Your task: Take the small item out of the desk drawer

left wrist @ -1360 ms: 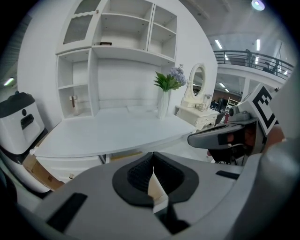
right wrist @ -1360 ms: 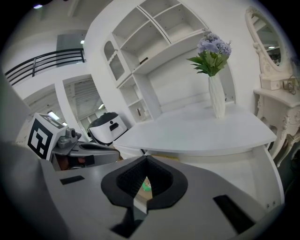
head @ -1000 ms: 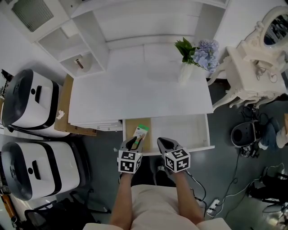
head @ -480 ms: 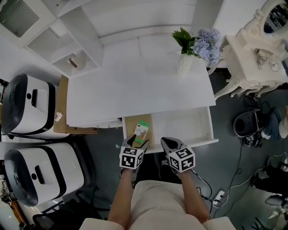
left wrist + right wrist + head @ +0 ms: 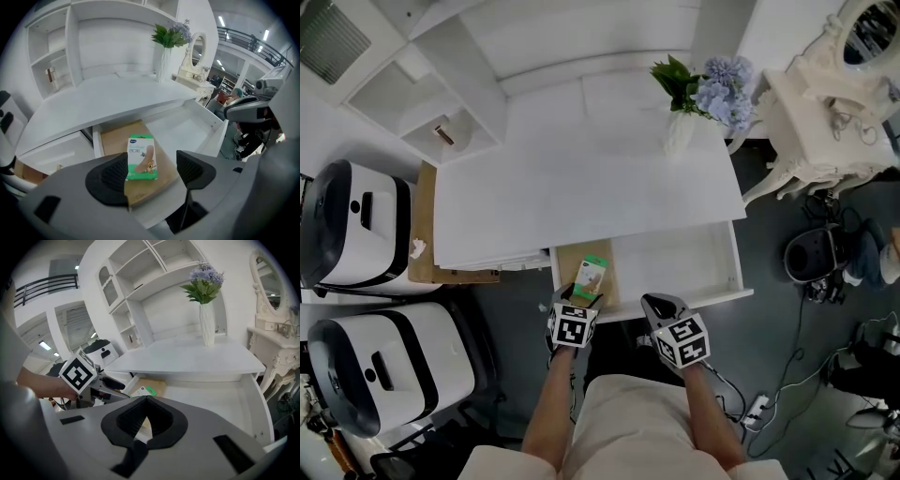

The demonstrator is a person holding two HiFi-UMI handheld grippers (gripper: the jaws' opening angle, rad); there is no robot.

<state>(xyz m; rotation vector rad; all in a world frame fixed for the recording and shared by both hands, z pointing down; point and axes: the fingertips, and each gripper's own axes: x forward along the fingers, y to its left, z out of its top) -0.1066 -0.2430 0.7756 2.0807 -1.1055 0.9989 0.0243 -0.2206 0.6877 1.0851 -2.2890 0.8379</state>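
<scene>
The desk drawer [image 5: 703,267] stands pulled out under the white desktop [image 5: 581,178]. A small green box of plasters [image 5: 592,277] lies flat on a brown board [image 5: 568,263] at the drawer's left end. My left gripper [image 5: 578,302] hovers at the box's near end and its jaws are opening. In the left gripper view the box [image 5: 142,157] shows between the pads [image 5: 114,174], which do not press on it. My right gripper [image 5: 662,307] is shut and empty at the drawer's front edge. The right gripper view shows the box [image 5: 146,391] beyond the left gripper [image 5: 101,383].
A vase of flowers [image 5: 680,131] stands at the desktop's back right. White shelves [image 5: 441,127] rise at the back left. Two white-and-black appliances [image 5: 352,230] sit left of the desk. An ornate white dressing table [image 5: 825,122] and floor cables [image 5: 778,394] are on the right.
The left gripper's jaws have spread apart at the box's near end. The box still lies on the board. The right gripper has drifted slightly right.
</scene>
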